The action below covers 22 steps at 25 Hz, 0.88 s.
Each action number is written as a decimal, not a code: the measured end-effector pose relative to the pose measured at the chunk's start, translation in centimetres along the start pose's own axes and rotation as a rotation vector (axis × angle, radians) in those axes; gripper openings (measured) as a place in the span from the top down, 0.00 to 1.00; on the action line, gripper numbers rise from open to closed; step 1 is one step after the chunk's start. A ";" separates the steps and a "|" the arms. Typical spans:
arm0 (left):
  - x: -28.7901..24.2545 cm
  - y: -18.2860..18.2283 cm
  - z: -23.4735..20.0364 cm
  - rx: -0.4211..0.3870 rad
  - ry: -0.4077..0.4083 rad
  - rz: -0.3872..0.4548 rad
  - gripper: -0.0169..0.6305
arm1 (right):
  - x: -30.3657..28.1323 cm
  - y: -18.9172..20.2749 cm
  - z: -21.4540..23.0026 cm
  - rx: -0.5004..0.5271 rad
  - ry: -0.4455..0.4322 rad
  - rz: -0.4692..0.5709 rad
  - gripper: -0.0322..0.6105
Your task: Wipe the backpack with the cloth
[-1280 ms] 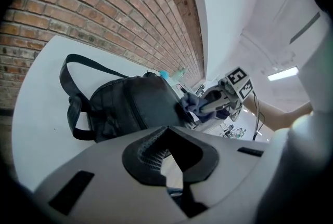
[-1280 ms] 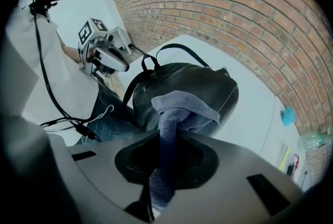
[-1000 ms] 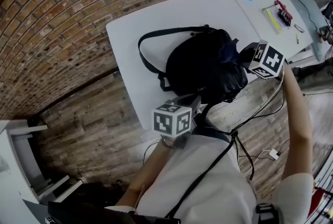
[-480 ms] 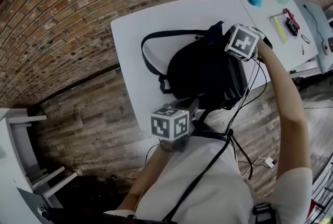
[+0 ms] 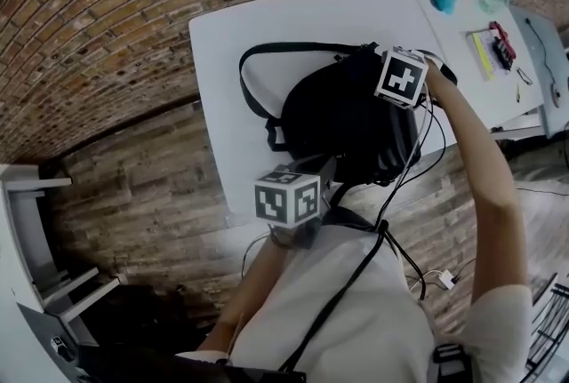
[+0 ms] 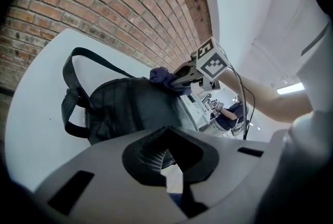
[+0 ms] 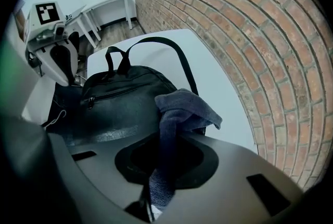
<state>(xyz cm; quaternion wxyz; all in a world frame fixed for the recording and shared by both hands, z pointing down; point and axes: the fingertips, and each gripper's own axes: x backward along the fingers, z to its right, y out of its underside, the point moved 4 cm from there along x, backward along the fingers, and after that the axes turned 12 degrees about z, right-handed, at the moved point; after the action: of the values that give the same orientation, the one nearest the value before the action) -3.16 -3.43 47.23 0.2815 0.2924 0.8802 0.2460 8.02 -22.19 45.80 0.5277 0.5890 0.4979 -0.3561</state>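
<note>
One white table (image 5: 222, 61) bears one backpack (image 5: 338, 123); right tool (image 7: 151, 199) pinches one cloth (image 7: 182, 106), left tool (image 6: 171, 181) grips backpack.

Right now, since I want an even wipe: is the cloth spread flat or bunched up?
Bunched: the cloth sits crumpled over the backpack, one end pinched in the shut jaws of the right gripper.

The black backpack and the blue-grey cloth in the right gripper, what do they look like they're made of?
Black backpack: probably a woven synthetic such as nylon, smooth, with a slight sheen where light catches its front panel. Blue-grey cloth: soft and matt with a fuzzy pile, like terry or microfibre, though which of the two is unclear. It droops in loose folds from the right gripper.
</note>
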 end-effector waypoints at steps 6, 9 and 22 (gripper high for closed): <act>-0.5 -0.1 0.9 -0.010 0.001 0.027 0.97 | 1.1 1.1 -3.1 -0.007 -0.089 0.009 0.86; -0.5 0.2 1.2 -0.017 -0.003 0.028 0.97 | 1.5 1.5 -4.6 -0.014 -0.125 0.020 0.86; -0.4 1.0 1.5 -0.004 -0.011 0.022 0.97 | 3.0 3.4 -9.9 -0.027 -0.223 0.024 0.86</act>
<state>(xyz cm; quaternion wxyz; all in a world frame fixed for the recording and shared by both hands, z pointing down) -1.54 -2.58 46.88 0.2841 0.3029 0.8749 0.2492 10.95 -11.73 45.71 0.5920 0.5445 0.4335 -0.4064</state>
